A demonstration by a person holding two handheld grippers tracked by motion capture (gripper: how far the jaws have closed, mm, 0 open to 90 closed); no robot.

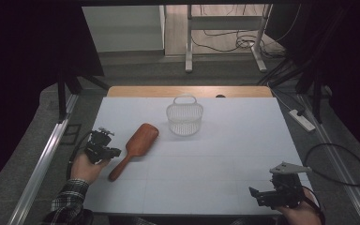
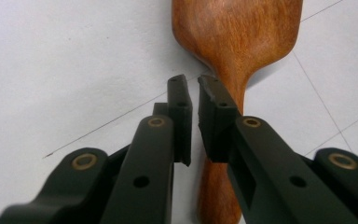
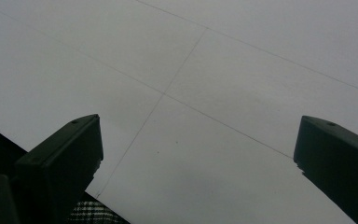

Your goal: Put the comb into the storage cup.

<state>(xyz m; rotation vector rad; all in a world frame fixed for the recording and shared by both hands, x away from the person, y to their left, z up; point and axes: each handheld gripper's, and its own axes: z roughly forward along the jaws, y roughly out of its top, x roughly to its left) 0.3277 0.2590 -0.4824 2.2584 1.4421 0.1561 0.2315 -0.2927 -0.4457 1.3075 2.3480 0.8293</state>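
The left hand-held gripper (image 1: 114, 151) hovers just above the white desk (image 1: 215, 154), its black jaws drawn almost together with a narrow slit between them and nothing pinched. No earlier state is told here. Just past and to the right of its fingertips (image 2: 179, 100), in the left gripper view, lies the reddish-brown wooden paddle hairbrush (image 2: 235, 42), flat on the desk, back side up; its thin handle runs beneath the right jaw and toward the camera, and its broad oval head sits beyond the tips. In the high view the brush (image 1: 136, 147) lies slanted just beside this hand-held gripper, handle end close to the person's left hand (image 1: 85, 166), head pointing away toward a small white mesh basket with a loop handle (image 1: 184, 117), which stands farther off and clear of the brush.

The right hand-held gripper (image 1: 258, 194) sits low near the desk's front edge, well apart from the brush, its jaws spread wide over bare white surface with nothing between them. A plaid sleeve (image 1: 68, 197) covers the left forearm
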